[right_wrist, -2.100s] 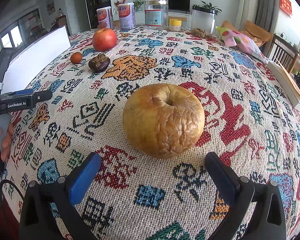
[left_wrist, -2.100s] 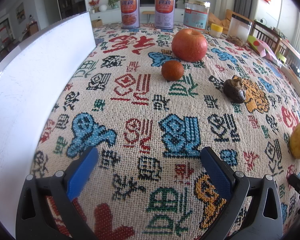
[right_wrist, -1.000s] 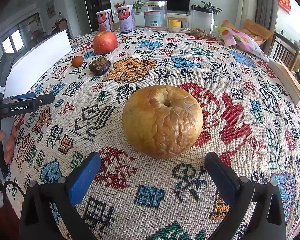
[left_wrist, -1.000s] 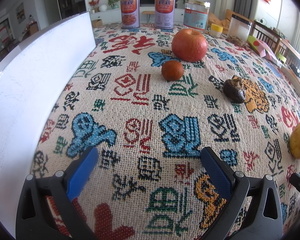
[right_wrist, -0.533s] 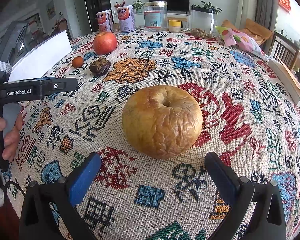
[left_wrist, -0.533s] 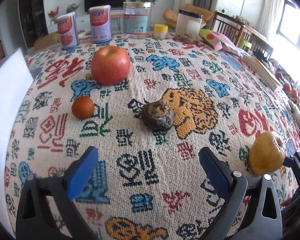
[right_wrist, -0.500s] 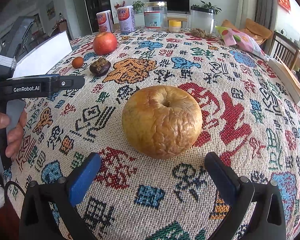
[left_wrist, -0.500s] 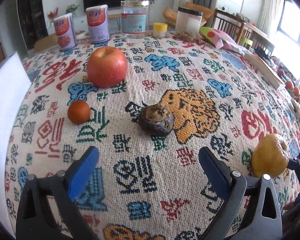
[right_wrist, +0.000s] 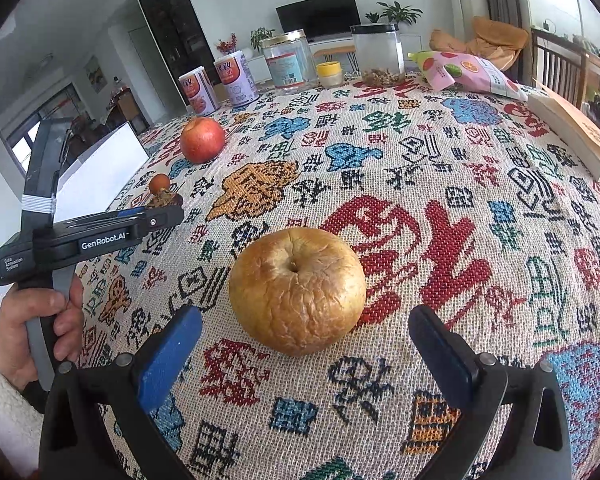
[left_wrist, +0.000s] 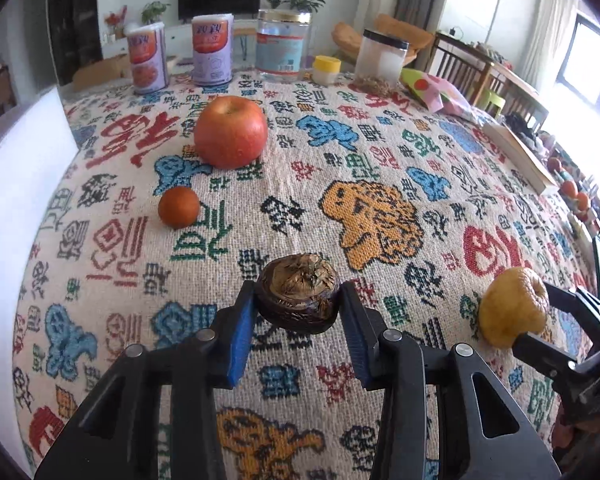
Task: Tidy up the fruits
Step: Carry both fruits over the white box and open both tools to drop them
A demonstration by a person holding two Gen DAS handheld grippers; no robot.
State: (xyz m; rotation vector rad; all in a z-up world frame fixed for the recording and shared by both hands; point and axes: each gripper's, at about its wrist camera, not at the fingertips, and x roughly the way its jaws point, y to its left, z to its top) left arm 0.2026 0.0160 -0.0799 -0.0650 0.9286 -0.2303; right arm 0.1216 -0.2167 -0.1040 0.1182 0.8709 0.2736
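Note:
A dark brown wrinkled fruit [left_wrist: 296, 300] lies on the patterned tablecloth [left_wrist: 380, 160] between the blue pads of my left gripper [left_wrist: 297, 294]. The jaws are closing and both pads touch the fruit's sides. A red apple [left_wrist: 231, 132] and a small orange fruit [left_wrist: 179, 207] sit beyond it to the left. In the right wrist view a wrinkled yellow apple [right_wrist: 296, 288] rests between the wide-apart fingers of my right gripper [right_wrist: 304, 316], which is open and clear of it. The left gripper [right_wrist: 160, 210] shows there from the side, held by a hand [right_wrist: 32, 320].
A white board [left_wrist: 16, 184] stands along the table's left side. At the far edge are two cans [left_wrist: 146, 58], a glass jar [left_wrist: 284, 46], a small yellow-lidded jar [left_wrist: 326, 70] and a black-lidded container [left_wrist: 382, 58]. A snack bag [right_wrist: 468, 72] and a book [right_wrist: 576, 136] lie far right.
My left gripper swung right, away from the white board, came up to the dark fruit, and its jaws closed in around it. The right gripper stayed open around the yellow apple.

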